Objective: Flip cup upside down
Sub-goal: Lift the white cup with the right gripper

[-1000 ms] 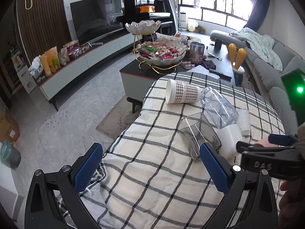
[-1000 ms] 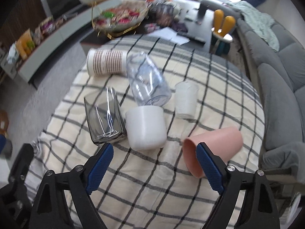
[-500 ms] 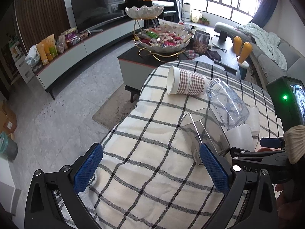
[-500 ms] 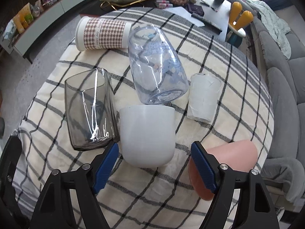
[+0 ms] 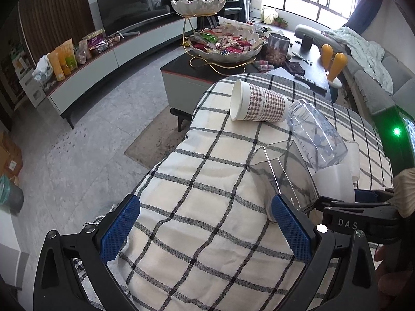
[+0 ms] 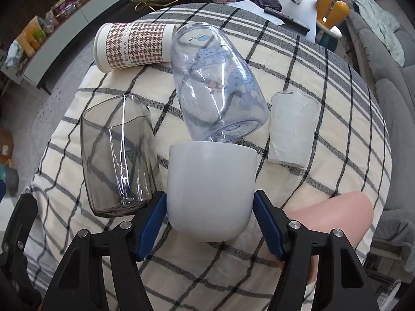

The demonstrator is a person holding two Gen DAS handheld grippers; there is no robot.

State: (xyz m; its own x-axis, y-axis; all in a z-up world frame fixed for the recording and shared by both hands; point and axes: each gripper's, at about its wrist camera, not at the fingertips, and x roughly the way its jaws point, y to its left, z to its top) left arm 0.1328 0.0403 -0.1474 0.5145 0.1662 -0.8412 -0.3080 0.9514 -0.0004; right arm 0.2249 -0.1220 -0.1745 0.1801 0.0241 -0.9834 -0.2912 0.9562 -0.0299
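Observation:
A white cup (image 6: 210, 189) lies on its side on the checked cloth, rounded bottom towards me. My right gripper (image 6: 210, 220) has its blue pads on both sides of the cup's lower body, touching it. In the left wrist view the white cup (image 5: 334, 181) shows partly behind a smoky glass, with the right gripper's black finger beside it. My left gripper (image 5: 205, 230) is open and empty over the cloth, at the near left of the cups.
Lying on the cloth (image 6: 311, 59) are a smoky grey glass (image 6: 118, 153), a clear blue printed cup (image 6: 215, 85), a houndstooth paper cup (image 6: 132, 45), a frosted small cup (image 6: 291, 127) and a pink cup (image 6: 334, 220). A coffee table with a snack bowl (image 5: 223, 46) stands beyond.
My right gripper moved forward and narrowed onto the white cup, which now fills the gap between its pads. My left gripper moved slightly closer over the cloth and stayed open.

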